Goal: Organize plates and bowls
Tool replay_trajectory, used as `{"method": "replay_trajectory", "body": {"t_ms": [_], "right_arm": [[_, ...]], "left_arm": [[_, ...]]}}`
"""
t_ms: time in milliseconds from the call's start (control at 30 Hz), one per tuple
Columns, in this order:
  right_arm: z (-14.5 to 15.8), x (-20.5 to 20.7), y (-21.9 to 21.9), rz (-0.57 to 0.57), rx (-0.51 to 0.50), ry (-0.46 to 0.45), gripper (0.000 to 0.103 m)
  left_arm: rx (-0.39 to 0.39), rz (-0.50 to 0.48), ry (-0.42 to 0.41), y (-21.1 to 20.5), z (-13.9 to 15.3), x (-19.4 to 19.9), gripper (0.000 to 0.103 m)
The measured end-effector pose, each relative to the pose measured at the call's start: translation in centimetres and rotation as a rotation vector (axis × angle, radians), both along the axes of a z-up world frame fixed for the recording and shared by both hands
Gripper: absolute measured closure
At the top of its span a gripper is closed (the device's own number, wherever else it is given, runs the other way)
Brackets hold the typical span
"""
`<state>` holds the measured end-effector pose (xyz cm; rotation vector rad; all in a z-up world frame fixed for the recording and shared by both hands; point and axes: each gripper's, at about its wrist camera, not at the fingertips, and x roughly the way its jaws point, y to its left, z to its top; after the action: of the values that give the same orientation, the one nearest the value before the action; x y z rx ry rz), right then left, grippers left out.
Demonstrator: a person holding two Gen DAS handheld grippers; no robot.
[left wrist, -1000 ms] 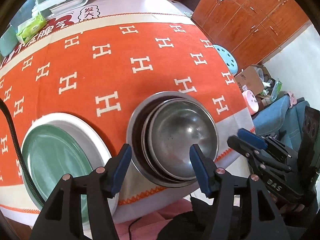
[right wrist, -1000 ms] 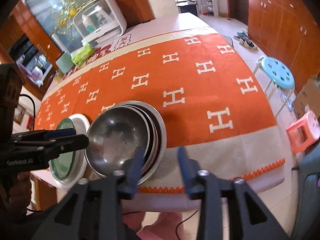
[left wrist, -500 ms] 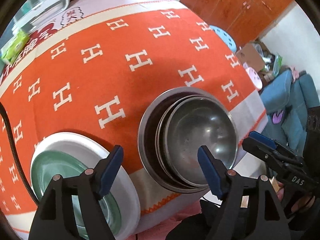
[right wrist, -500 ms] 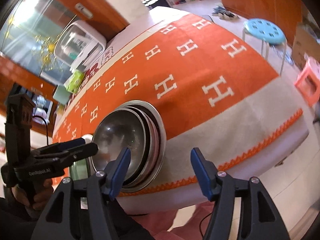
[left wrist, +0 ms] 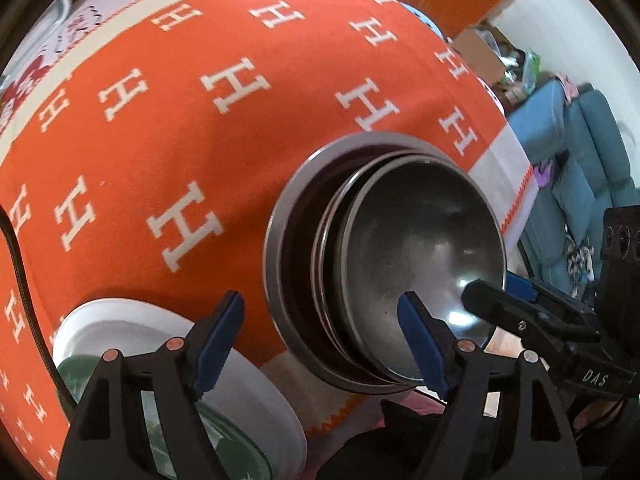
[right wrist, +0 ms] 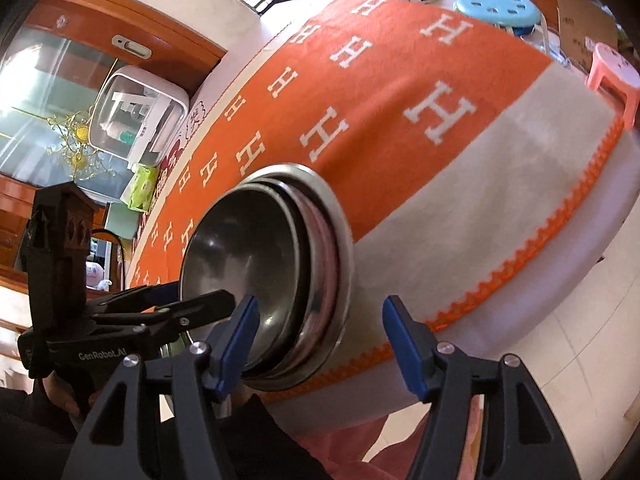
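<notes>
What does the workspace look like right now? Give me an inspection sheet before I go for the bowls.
Surface: table under an orange cloth with white H marks and a pale border.
Job's things: nested steel bowls at the near edge; green plate lying in a white plate beside them.
Clutter: white appliance and green packet at the far end.
Grippers: left gripper open, jaws just opened, astride the bowls' near rim, nothing gripped; right gripper open, jaws just opened, over the stack's rim, nothing gripped.
Cables: black cable across the cloth's left side.
Surroundings: blue stool, pink stool, wooden cabinets, blue sofa.
</notes>
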<state>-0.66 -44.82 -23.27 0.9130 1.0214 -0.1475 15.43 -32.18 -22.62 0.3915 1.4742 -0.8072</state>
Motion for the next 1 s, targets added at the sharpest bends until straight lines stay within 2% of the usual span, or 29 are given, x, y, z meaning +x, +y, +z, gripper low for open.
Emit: {"method": "replay_trajectory", "body": {"t_ms": [267,433,533,667,867,1000], "right_arm": [[-1.0,-0.1,1.2,-0.056,0.015,-0.027,0.039],[-1.3,-0.5,1.4,-0.091,0.016,-0.038,0.04],[-1.4,-0.8,1.2,-0.108,0.025,-0.05,0.047],[-1.2,-1.1,1.0,-0.108,0.025,-0.073,0.057],[-1.1,-0.9,0.7,-0.09,0.027,-0.069,0.06],[-1.0,-1.0,0.2,-0.073,0.013,-0.046,0.067]], "left_arm": [[-0.015,-0.044,0.057,-0.5,-1.6,0.5,0.028],[-0.032,-0.041,0.103,-0.6,-2.3,0.8,0.037],[-0.047,-0.042,0.114,-1.0,-2.4,0.7,0.043],[-0.049,-0.027,0.113,-1.1,-2.3,0.5,0.046],[-0.058,0.045,0.147,-0.1,-2.2,1.1,0.052],[-0.044,0.048,0.13,-0.2,-1.9,0.2,0.052]]}}
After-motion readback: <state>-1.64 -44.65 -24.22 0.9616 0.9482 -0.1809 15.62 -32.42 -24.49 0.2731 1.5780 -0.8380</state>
